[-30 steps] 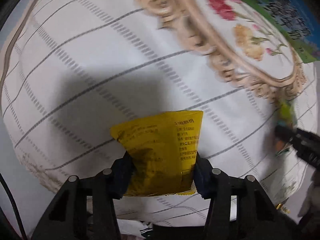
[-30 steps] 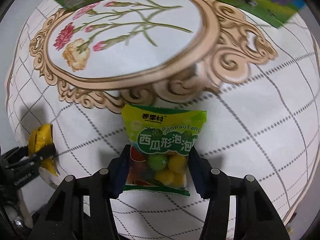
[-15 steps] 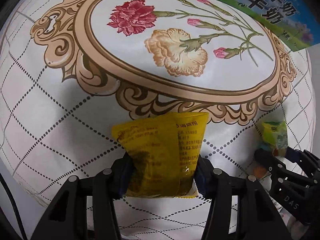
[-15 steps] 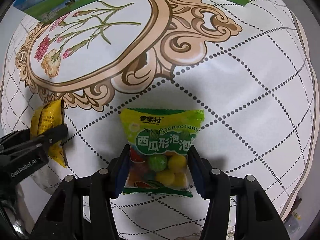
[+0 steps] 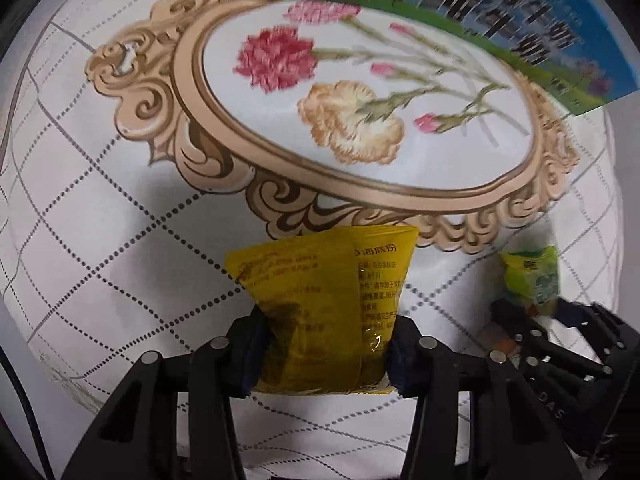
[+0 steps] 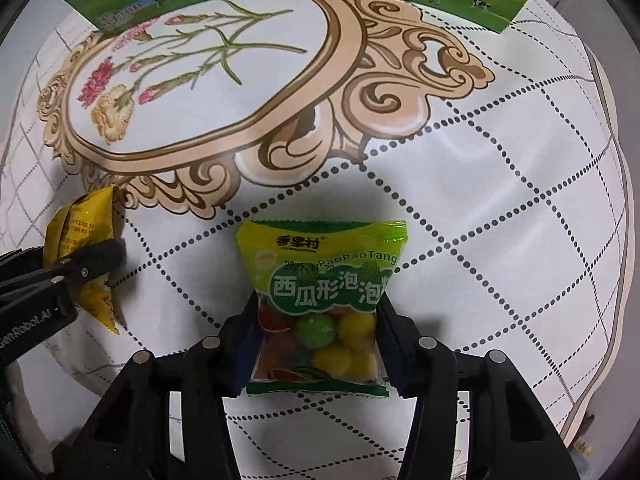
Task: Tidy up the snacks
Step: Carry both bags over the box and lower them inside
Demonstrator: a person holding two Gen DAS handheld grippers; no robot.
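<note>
Two crinkly packets | left gripper (image 5: pixel 324 354) jaws clamp yellow pouch (image 5: pixel 320 304) | right gripper (image 6: pixel 316 354) jaws clamp glossy candy bag (image 6: pixel 320 304)

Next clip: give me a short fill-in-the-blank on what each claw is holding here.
1. The left claw grips a ___ snack packet.
2. The right claw grips a green packet of round ___.
3. The tablecloth shows ___ inside an ornate oval frame.

Missing words: yellow; candies; flowers

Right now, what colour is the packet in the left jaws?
Yellow packet with dark print, clearest in the left wrist view.
</note>
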